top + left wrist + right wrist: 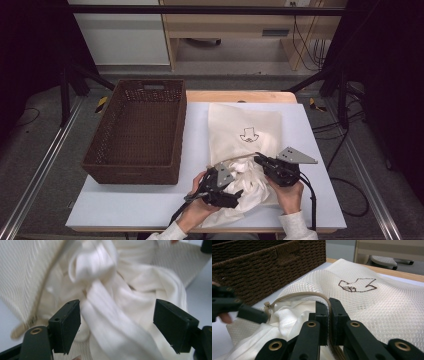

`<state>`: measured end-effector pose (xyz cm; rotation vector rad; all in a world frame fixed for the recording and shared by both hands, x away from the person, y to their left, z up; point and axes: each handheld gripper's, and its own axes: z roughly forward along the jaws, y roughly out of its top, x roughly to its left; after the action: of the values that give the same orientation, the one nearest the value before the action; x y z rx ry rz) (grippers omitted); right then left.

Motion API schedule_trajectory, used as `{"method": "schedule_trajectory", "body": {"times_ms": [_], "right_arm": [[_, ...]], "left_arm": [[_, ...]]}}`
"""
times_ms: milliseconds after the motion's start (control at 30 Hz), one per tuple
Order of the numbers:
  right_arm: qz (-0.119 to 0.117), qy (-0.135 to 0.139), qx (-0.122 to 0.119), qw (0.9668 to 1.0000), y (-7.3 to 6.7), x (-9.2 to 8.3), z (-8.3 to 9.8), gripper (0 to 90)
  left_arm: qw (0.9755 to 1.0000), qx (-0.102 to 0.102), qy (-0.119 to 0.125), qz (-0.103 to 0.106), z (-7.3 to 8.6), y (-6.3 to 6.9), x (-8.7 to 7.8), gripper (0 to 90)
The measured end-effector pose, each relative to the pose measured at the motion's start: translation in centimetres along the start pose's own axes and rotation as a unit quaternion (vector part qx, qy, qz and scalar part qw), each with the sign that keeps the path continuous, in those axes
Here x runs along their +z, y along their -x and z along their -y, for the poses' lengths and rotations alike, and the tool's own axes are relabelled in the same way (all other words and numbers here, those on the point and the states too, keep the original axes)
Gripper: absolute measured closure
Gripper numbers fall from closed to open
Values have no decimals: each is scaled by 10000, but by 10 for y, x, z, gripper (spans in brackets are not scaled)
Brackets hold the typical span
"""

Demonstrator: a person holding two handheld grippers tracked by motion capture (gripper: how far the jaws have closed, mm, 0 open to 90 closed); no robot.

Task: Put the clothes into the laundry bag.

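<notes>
We see a cream mesh bag (244, 131) with a waffle weave, a dark brown line drawing (357, 285) on it and a tan zip (298, 295). The cloth (120, 315) spilling from it is plain white. The basket (137, 131) is dark brown wicker. Our grippers (239, 194) are black with grey plates (297, 155). The table (130, 202) is pale blue-white.

Mesh laundry bag (372, 302), one dark brown outline emblem (357, 285) embroidered on its cream face, arrow-like figure, no lettering legible, faint small mark beneath it too small to read, no other text, brand or number readable
</notes>
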<state>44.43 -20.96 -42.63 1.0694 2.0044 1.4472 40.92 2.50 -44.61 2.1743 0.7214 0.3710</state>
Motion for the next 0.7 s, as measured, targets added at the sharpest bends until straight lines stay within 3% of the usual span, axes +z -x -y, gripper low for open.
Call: {"method": "schedule_trajectory", "body": {"times_ms": [167,200,233,300,367,400,533,633,700], "right_arm": [[-10,-8,8,10000,0,1,0,862],[-15,-14,-4,10000,0,1,1,862],[-25,-26,-24,10000,0,1,1,862],[-34,-24,-16,10000,1,1,1,862],[-36,-33,-25,10000,1,1,1,862],[-30,-26,2,10000,0,1,1,862],[-26,-28,-32,10000,0,1,1,862],[-22,-18,-32,10000,0,1,1,862],[-14,-8,-27,10000,0,1,1,862]], "left_arm": [[9988,-123,-376,301,22,7,17,277],[9980,-243,-336,469,25,8,23,321],[9984,-234,-213,467,26,9,24,374],[9977,-231,-241,598,21,11,24,551],[9986,-144,-142,491,16,17,23,717],[9988,-111,-117,461,13,19,23,749],[9990,-45,128,421,-1,23,22,785],[9991,-74,237,344,-15,18,23,790],[9995,-39,297,132,-25,12,28,790]]}}
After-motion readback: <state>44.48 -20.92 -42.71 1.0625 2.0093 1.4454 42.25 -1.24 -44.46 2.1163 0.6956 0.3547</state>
